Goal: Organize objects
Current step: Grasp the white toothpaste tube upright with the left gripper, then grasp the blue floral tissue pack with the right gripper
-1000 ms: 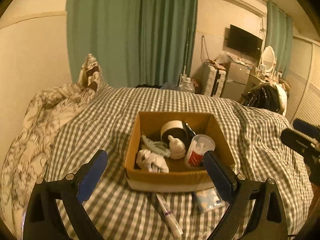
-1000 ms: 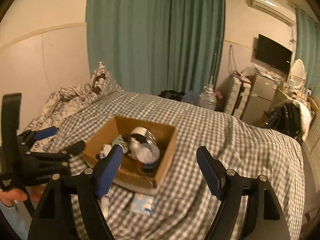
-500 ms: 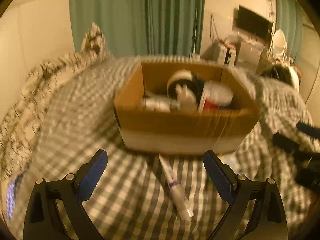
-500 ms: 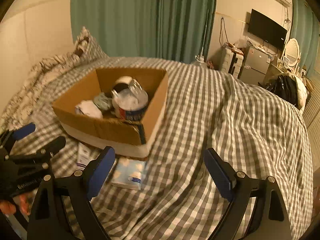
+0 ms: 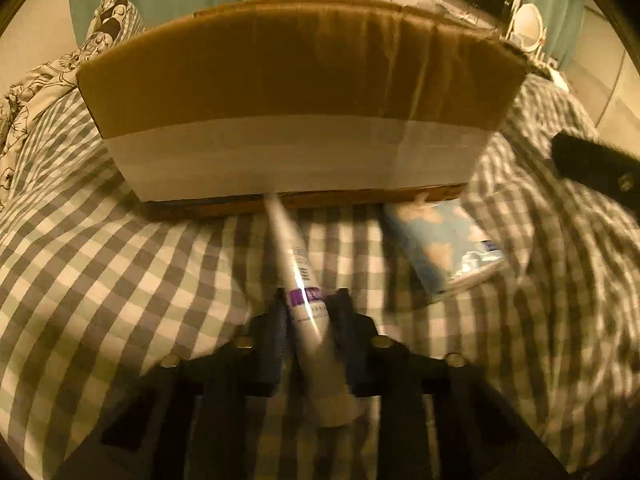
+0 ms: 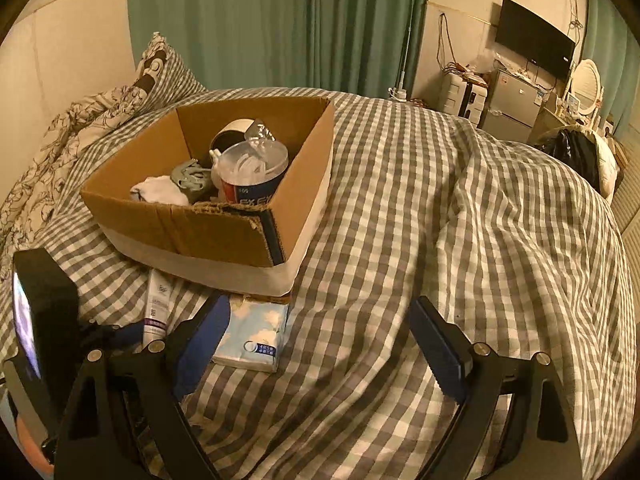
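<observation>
White tube (image 5: 306, 300), purple band, lies on the checked bed (image 5: 120, 280) against the cardboard box (image 5: 304, 92); my left hand-held gripper (image 5: 308, 300), wide open a second ago, now clamps it. Right hand-held gripper (image 6: 320, 328) open. Lift into box next.

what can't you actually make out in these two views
- Box contents: hidden in the left wrist view by its near wall.
- Tube print: motion-blurred in the left wrist view, too small in the right. Its cap end sits between the left gripper fingers.
- Tissue pack: far end tucked under the box.
- Items low in the box: covered by the cup and cloth.
</observation>
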{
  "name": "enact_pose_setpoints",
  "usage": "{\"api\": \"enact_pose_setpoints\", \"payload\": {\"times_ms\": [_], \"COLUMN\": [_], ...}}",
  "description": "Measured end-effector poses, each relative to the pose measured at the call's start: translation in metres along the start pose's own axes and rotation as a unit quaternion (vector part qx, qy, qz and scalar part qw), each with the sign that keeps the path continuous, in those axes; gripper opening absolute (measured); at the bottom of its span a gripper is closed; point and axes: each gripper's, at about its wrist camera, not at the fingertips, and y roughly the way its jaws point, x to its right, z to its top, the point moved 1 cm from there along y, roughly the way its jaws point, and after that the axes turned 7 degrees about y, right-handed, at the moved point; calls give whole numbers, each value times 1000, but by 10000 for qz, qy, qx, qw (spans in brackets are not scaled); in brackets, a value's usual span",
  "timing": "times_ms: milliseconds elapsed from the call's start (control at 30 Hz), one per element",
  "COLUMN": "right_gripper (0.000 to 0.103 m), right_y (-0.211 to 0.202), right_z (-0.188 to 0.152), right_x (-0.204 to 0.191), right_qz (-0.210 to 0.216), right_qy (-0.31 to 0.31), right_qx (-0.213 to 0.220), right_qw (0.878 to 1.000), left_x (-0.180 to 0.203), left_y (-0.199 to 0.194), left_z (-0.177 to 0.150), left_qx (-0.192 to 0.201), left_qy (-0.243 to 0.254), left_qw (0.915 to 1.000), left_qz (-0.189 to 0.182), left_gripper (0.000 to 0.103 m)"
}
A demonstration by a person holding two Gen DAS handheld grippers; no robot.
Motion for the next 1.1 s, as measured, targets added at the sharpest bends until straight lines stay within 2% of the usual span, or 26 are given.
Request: {"api": "enact_pose_setpoints", "payload": {"times_ms": [200, 333, 533, 633, 833, 1033, 1100], "right_gripper": [91, 91, 91, 91, 90, 53, 52], "right_y": [5, 19, 58, 74, 85, 78, 72], "right_z": [-10, -18, -30, -32, -38, -44, -46], "right_x": [-7, -18, -33, -33, -36, -40, -42], "right_qz": [-65, -17, 23, 132, 67, 66, -3], "right_qy": [-82, -108, -169, -7, -34, -217, -334], "right_qx": [-79, -309, -829, -1039, -1139, -1096, -1032], "right_qw": [9999, 9995, 9964, 9945, 9935, 9937, 9941], "left_x": [-7, -17, -23, -28, -29, -24, -21], "left_y": [-37, -55, -50, -45, -44, -52, -57], "left_z": [-1, 1, 6, 5, 1, -2, -6], "left_qx": [336, 506, 459, 392, 368, 411, 409], "left_qy": [-189, -208, -300, -321, -321, -242, -216], "left_qw": [9992, 9985, 9985, 9987, 9988, 9988, 9989], "left_qz": [-72, 51, 89, 72, 52, 47, 46], "left_gripper": [18, 18, 18, 18, 18, 18, 18]}}
